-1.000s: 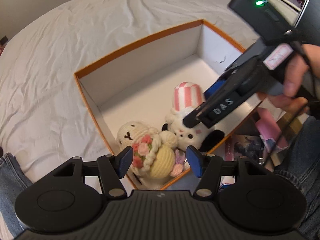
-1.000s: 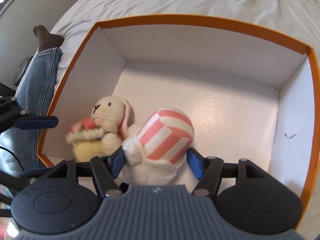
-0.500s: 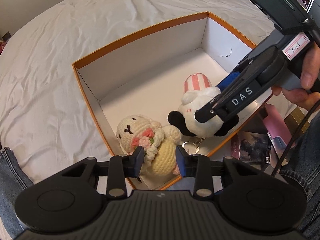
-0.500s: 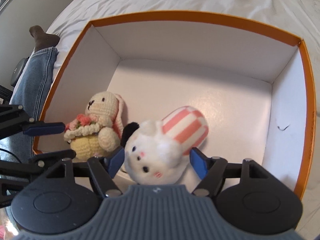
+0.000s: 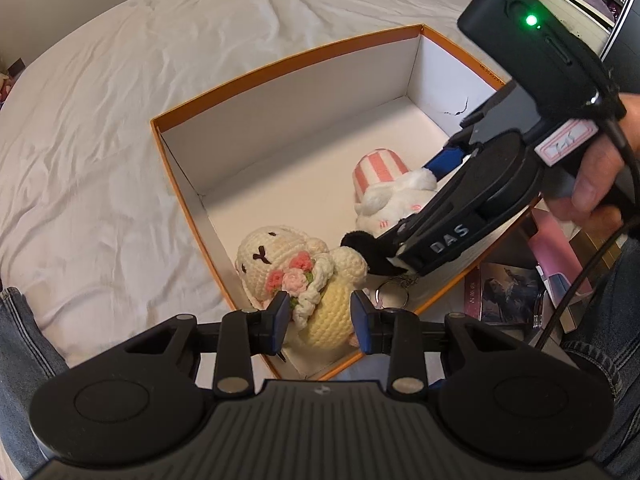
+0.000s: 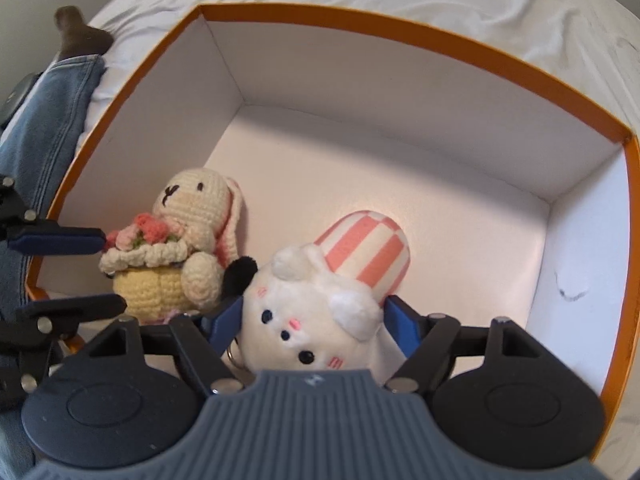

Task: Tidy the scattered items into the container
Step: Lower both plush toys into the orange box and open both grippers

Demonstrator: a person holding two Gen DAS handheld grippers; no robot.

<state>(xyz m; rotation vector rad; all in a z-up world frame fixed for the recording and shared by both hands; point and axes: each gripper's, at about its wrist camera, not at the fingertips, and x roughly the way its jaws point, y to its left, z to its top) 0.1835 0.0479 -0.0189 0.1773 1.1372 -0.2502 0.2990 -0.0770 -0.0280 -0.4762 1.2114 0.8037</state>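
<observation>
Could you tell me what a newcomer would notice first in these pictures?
Probably the orange-rimmed white cardboard box on the white bedsheet. Inside it, the right gripper flanks a white plush toy with a pink-striped hat, while the left gripper brackets a cream crocheted bunny holding flowers near the corner.

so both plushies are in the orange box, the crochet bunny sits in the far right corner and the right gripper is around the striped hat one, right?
Not quite: the crochet bunny sits in the near left corner of the orange box, not the far right, as the right wrist view shows. The rest holds: both plushies are inside, and the right gripper is around the striped hat plush.
</observation>
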